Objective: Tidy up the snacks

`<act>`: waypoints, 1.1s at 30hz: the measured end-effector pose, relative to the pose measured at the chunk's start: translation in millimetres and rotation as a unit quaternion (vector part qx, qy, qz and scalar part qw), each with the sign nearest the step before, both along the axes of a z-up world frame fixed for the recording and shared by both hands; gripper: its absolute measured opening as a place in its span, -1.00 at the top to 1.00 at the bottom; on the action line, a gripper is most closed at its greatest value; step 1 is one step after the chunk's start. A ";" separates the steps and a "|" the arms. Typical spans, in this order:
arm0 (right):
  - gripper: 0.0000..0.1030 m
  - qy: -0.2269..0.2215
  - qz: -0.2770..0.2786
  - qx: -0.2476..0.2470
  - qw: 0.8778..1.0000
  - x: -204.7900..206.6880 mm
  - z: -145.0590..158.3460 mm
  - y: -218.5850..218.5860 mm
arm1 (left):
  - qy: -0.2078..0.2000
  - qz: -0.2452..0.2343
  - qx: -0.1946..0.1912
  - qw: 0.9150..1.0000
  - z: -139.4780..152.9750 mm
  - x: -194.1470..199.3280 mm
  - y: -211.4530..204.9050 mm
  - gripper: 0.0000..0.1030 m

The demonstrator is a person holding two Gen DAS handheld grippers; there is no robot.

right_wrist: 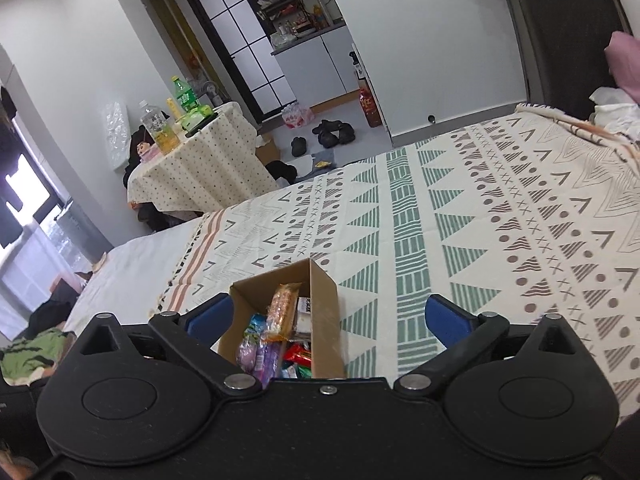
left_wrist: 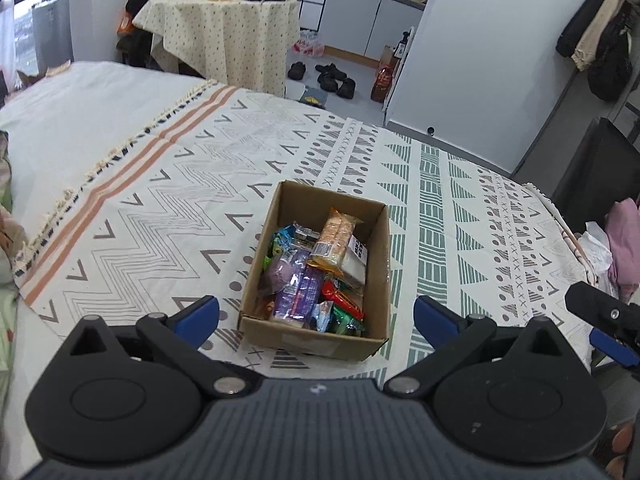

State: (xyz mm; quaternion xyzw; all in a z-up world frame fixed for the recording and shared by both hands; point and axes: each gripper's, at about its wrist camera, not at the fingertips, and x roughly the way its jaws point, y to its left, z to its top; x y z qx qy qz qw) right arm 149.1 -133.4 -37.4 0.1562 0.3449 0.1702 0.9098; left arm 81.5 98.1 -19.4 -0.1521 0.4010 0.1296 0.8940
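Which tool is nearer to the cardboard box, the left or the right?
Right. The right tool hangs open just over the cardboard box, box partly under its body. The left tool is open too, box ahead between its fingers.

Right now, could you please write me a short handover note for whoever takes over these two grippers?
Left gripper: open, empty, poised in front of the cardboard box.
Right gripper: open, empty, just beside the same box.
Things: the box sits on the patterned bed cover, and holds the snack packets, among them an orange cracker pack, a purple packet and a red one.
Done: every snack in view is inside the box; none shows loose on the cover.
Left: apparently nothing to collect; perhaps check out-of-view areas.
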 end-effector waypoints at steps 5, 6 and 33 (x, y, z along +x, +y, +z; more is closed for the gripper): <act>-1.00 -0.005 0.005 -0.018 1.000 -20.7 5.4 -4.8 | -0.006 -0.020 0.022 1.000 8.0 -18.4 -4.6 -1.00; -1.00 -0.008 0.007 -0.023 1.000 -25.0 6.7 -5.3 | -0.005 -0.023 0.026 0.999 9.5 -21.7 -5.8 -1.00; -1.00 -0.036 0.032 -0.056 0.997 -91.3 27.8 -18.9 | -0.022 -0.094 0.086 0.992 38.0 -71.1 -27.7 -1.00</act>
